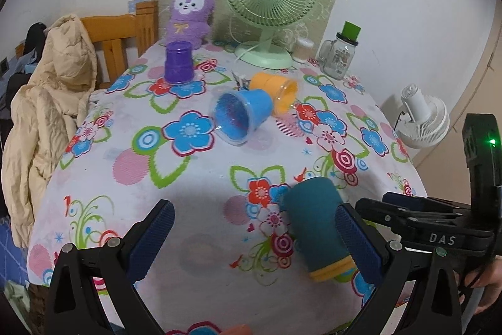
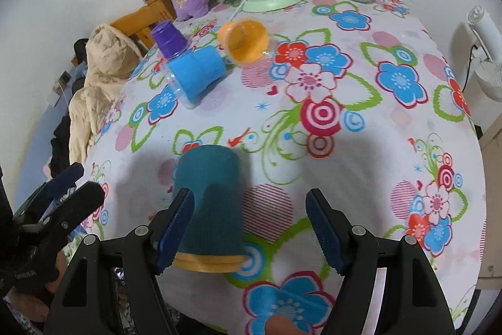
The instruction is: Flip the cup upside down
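Standing mouth-down near the front edge of the desk (image 1: pixel 194 178), the teal cup (image 2: pixel 208 203) with its yellow rim already looks flipped, its closed base pointing up. The right gripper (image 2: pixel 248 228) has its fingers spread wide apart, and the cup sits just inside the left finger (image 2: pixel 175 228), seemingly touching it, with a clear gap to the other finger. The left gripper (image 1: pixel 251 244) is likewise open and empty, the same cup beside its right finger (image 1: pixel 357 244).

The main risk is a nudge: if either gripper pulls away sideways or with a twist, the finger resting near the cup could tip it over, and the cloth-covered desk gives a light cup little grip. It stands close to the front edge, so a knock toward the person could send it off.

Farther back, the blue cup (image 1: pixel 241 115) and the orange cup (image 1: pixel 276 91) lie on their sides, touching each other; reaching for one may roll the other. The purple cup (image 1: pixel 178 62) stands inverted already.
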`<action>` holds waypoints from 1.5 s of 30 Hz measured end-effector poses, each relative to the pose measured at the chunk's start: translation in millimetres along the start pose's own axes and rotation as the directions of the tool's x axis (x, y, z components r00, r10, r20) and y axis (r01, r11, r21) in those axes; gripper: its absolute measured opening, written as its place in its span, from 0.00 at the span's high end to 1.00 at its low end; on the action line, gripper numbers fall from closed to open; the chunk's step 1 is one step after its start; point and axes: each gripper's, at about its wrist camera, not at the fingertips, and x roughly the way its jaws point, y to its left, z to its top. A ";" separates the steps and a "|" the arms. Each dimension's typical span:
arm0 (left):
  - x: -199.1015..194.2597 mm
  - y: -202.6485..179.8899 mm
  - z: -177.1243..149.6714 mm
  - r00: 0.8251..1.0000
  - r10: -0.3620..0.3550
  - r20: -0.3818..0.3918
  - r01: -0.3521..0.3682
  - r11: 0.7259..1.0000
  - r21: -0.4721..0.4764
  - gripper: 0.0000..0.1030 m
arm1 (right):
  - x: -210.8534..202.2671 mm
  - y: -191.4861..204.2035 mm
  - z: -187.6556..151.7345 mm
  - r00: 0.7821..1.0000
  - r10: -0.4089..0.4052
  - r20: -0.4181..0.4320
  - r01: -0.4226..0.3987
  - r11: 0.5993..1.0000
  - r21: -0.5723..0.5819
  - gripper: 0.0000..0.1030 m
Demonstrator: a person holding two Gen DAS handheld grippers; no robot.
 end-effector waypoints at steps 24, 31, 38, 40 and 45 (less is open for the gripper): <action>83.2 -62.3 17.7 0.986 0.008 -0.165 0.005 0.996 0.084 0.00 | 6.3 -76.1 -18.1 0.999 0.021 -0.045 -0.016 0.995 0.096 0.26; 111.9 -62.0 12.6 0.963 0.028 -0.269 -0.010 0.998 0.066 0.00 | 9.4 -89.5 -21.2 0.998 0.026 -0.050 -0.019 0.992 0.128 0.26; 129.8 -60.7 12.9 0.939 -0.031 -0.342 0.037 0.999 0.011 0.11 | 10.4 -95.3 -22.3 0.998 0.033 -0.048 -0.026 0.990 0.141 0.26; 133.4 -62.0 13.2 0.932 -0.059 -0.357 0.063 0.998 -0.002 0.21 | 10.5 -95.8 -22.7 0.998 0.033 -0.047 -0.026 0.990 0.141 0.26; 133.0 -63.0 15.2 0.929 -0.078 -0.362 0.082 0.997 -0.004 0.27 | 9.6 -96.1 -24.3 0.999 0.034 -0.043 -0.027 0.989 0.143 0.26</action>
